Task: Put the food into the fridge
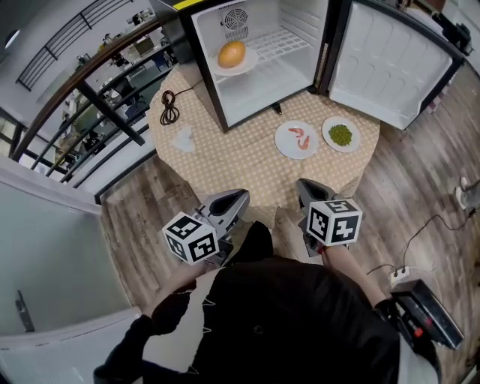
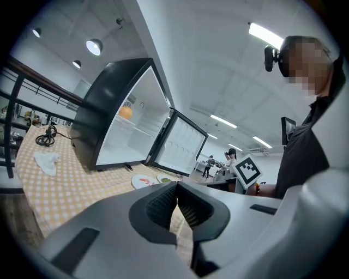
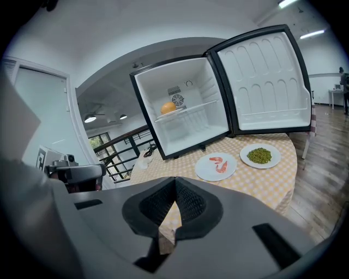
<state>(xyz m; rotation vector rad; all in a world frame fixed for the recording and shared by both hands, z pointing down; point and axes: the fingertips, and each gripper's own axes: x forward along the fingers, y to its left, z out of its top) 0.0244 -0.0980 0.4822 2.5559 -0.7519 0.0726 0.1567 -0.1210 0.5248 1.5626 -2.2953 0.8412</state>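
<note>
On the checked table, the shrimp plate lies just ahead of my right gripper, farther from my left gripper; I see both closed, empty.

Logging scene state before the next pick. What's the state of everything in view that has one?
Fridge door: open.
Orange food: on a plate inside the fridge.
Shrimp plate: on the table, outside the fridge.
Peas plate: on the table, outside the fridge.
Left gripper: shut, empty.
Right gripper: shut, empty.
Cable: coiled on the table.
</note>
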